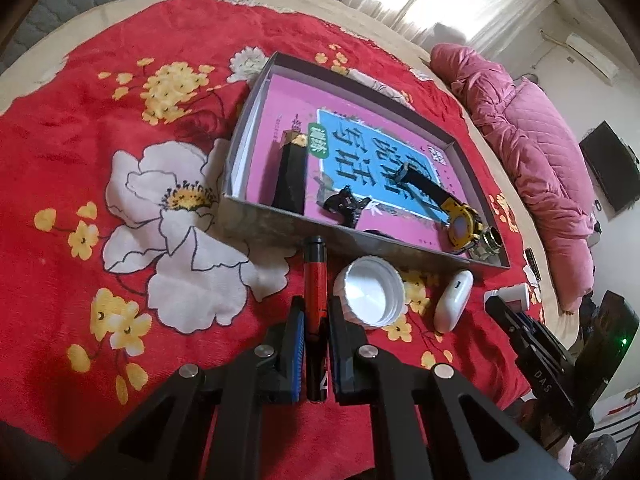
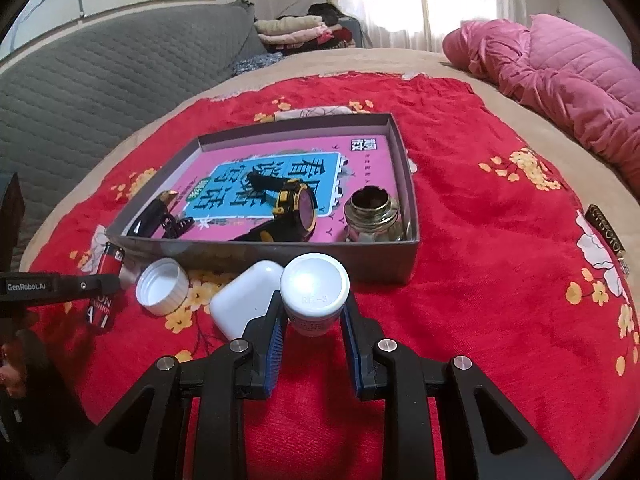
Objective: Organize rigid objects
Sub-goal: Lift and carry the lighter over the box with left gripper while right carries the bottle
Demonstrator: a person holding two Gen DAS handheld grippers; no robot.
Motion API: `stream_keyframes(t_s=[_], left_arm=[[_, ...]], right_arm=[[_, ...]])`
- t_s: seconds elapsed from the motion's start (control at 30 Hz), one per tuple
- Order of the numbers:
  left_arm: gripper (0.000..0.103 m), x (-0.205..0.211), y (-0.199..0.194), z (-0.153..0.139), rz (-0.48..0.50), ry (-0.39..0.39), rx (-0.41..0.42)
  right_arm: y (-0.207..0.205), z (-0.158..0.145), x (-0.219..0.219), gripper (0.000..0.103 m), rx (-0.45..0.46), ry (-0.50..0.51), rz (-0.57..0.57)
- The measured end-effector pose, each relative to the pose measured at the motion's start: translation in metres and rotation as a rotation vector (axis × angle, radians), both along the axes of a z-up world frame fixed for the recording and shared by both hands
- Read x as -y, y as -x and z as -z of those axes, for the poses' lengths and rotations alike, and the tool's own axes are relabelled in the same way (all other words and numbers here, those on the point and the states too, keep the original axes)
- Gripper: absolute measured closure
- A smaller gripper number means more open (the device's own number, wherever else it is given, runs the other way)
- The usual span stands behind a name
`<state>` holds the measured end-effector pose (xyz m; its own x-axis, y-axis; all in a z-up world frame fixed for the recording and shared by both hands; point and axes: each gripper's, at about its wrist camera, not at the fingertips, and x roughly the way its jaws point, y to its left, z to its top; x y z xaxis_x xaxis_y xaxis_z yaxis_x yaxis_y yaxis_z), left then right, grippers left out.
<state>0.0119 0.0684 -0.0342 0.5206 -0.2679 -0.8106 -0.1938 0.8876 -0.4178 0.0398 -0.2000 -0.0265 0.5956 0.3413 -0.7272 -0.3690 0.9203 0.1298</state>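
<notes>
My left gripper (image 1: 316,306) is shut on a red and black tube (image 1: 314,264), which points at the near wall of the grey box (image 1: 360,240). My right gripper (image 2: 314,300) is shut on a small white jar (image 2: 314,288) with a round lid, just in front of that box (image 2: 280,256). Between the two grippers, on the red blanket, lie a white screw cap (image 2: 162,286) and a white earbud case (image 2: 244,296). Inside the box, on a pink book, lie a yellow and black watch (image 2: 296,212), a glass jar (image 2: 372,216), a black hair clip (image 2: 176,226) and a black stick (image 1: 290,176).
The red flowered blanket (image 1: 120,128) covers a tan bed. A pink quilt (image 2: 560,80) is heaped at the back right. A grey quilted cushion (image 2: 100,80) runs along the left, with folded clothes (image 2: 296,28) behind it. A small brown labelled item (image 2: 606,232) lies at the blanket's right edge.
</notes>
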Motion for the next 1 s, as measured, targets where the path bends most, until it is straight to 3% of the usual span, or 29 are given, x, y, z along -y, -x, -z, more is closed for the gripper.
stream_keyframes(t_s=[0.23,1.0], left_arm=[[0.093,0.012,0.002,-0.014,0.035,-0.058,0.046],[0.093,0.031,0.001,-0.049,0.097,-0.120,0.227]], right_arm=[[0.004,-0.009,-0.001,0.076,0.036,-0.025,-0.012],[0.007,-0.023,0.001,0.076,0.102,-0.051,-0.005]])
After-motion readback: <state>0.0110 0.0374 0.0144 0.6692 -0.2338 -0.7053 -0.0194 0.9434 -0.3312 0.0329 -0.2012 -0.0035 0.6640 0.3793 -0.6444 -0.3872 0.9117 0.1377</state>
